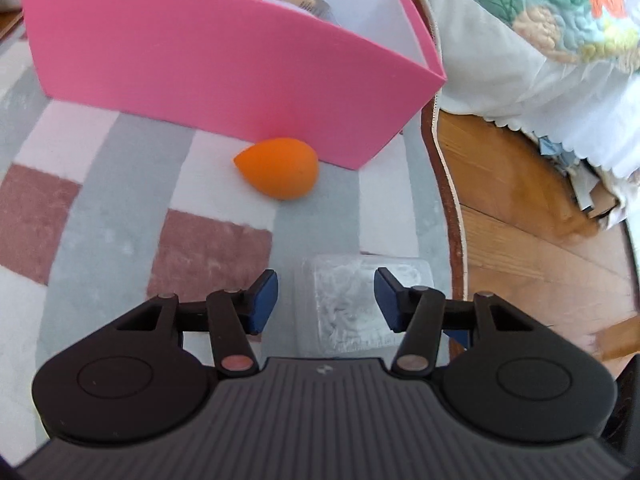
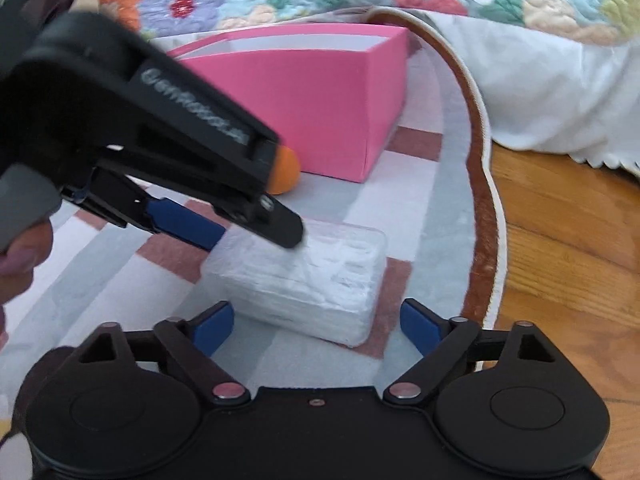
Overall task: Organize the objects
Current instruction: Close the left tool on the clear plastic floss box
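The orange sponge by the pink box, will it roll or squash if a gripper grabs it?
The orange sponge is egg-shaped and lies on its side, so a nudge would probably roll it in a curve, though the soft rug should slow it. It looks like foam: likely light, and apt to compress between pads.

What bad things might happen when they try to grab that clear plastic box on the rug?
1. Both the left hand-held gripper and the right hand-held gripper are crowding the clear plastic box, so they may bump each other.
2. The box looks smooth and wide; the blue pads could slip off or squash it.
3. The orange sponge lies loose against the pink box; a nudge might roll it away across the rug.
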`<state>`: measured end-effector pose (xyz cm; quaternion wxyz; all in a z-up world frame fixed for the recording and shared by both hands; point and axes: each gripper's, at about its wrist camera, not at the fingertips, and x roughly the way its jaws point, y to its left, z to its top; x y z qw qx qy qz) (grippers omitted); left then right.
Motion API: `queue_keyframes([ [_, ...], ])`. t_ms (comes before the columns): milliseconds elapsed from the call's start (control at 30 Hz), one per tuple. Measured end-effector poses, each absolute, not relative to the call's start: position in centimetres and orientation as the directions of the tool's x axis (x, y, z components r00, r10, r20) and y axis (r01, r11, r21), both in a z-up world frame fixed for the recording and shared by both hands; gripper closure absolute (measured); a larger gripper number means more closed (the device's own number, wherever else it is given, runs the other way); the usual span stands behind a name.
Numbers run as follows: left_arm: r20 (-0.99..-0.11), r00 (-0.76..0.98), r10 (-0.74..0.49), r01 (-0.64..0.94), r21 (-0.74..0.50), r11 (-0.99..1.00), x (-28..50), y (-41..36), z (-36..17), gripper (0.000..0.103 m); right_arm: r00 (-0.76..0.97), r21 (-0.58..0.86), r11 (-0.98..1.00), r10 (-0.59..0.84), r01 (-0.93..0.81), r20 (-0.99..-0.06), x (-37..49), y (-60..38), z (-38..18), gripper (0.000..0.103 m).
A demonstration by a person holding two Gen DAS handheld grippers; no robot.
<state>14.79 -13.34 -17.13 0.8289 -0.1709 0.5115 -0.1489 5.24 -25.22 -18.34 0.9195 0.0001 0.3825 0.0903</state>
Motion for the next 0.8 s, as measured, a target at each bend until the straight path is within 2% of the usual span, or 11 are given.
queue_keyframes([
  [133,-0.780,0.408,-0.475,0.081,-0.487,0.870,14.6,-13.2,-17.5,0.057,0.696,0.029,0.982,0.153,-0.186,-0.702,5.2,-24.8,-18.6,0.010],
  [200,-0.776,0.413,-0.477,0.086,-0.488,0.869,14.5,-13.5,-17.6,0.057,0.686,0.063,0.981,0.175,-0.186,-0.706,5.7,-25.0,-18.5,0.009],
  [500,-0.765,0.428,-0.481,0.058,-0.508,0.860,14.7,-13.5,-18.2,0.053,0.674,0.043,0.972,0.190,-0.229,-0.713,6.7,-24.5,-18.5,0.009],
  [667,-0.766,0.396,-0.506,0.056,-0.530,0.846,14.5,-12.7,-18.3,0.057,0.680,0.020,0.979,0.156,-0.203,-0.717,6.0,-24.2,-17.7,0.019],
  [800,-0.778,0.392,-0.491,0.084,-0.501,0.861,13.8,-12.7,-17.8,0.058,0.678,0.013,0.983,0.135,-0.182,-0.722,5.2,-23.6,-17.5,0.024],
])
